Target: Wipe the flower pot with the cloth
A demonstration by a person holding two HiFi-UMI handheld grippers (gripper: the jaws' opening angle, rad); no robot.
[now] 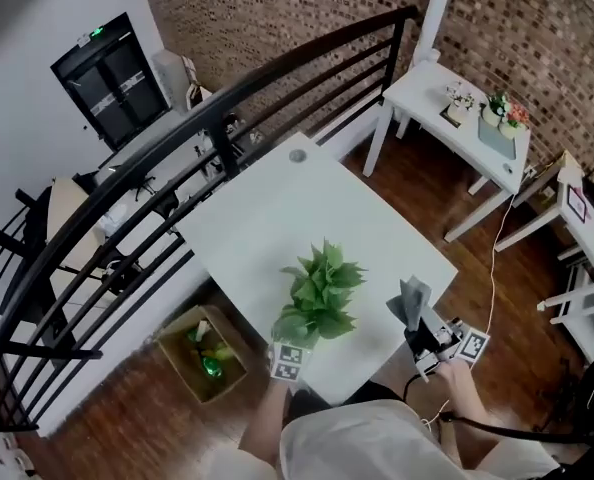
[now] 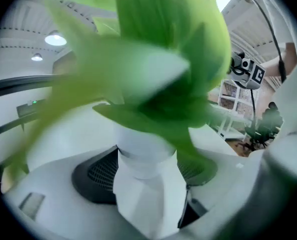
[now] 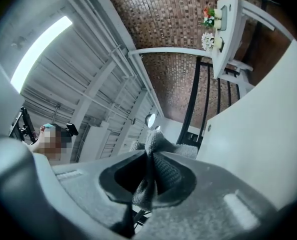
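Leaves (image 1: 320, 293) bury the pot (image 2: 144, 151) at the table's (image 1: 277, 208) near edge from above and smear the left gripper view green, but the left gripper (image 2: 147, 176) has its jaws narrow, clamped on the pot, and just right of it the right gripper (image 3: 148, 181) pinches the cloth (image 1: 413, 301) tight.

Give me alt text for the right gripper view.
A grey cloth is pinched in the shut jaws of the right gripper, its bunched end poking out ahead. Beyond are a white table, a black railing and a brick wall.
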